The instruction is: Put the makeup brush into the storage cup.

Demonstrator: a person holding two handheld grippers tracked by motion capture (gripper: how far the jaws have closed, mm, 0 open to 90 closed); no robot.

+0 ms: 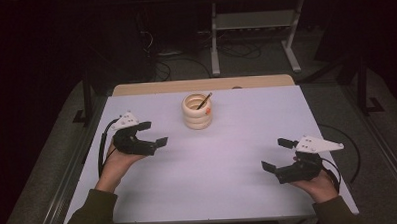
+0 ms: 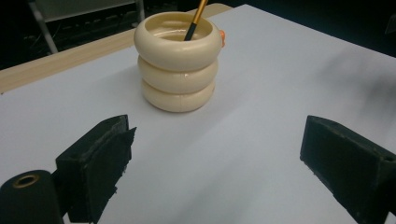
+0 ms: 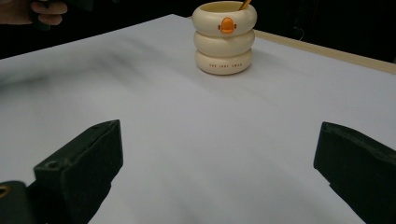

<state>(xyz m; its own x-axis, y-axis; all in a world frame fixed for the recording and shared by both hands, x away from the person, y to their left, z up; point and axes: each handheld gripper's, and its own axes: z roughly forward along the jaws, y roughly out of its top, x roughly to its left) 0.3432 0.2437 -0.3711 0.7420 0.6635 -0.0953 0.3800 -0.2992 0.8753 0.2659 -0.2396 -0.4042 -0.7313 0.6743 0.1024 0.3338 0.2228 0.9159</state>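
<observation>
- Standing upright on the white table (image 1: 238,155), toward its far edge and near the middle of its width, the cream pen holder (image 1: 197,111) has bare tabletop on every side.
- Nearer than the holder and to its left, the left gripper (image 1: 153,134) hovers over the table with its jaws spread wide and nothing between them; in the left gripper view the holder (image 2: 177,60) sits just ahead of the gap.
- Well apart from the holder, nearer and to its right, the right gripper (image 1: 277,153) also has its jaws wide apart and empty, close to the table's right edge.
- Beyond the holder, a strip of wooden edge (image 1: 200,85) borders the white surface.
- The holder looks like three stacked glossy rings; the right gripper view shows an orange mark (image 3: 226,25) on its top ring and small lettering on its bottom ring.
- A pen (image 1: 204,101) with a gold shaft and dark lower part leans inside the holder, its upper end tilting over the rim.
</observation>
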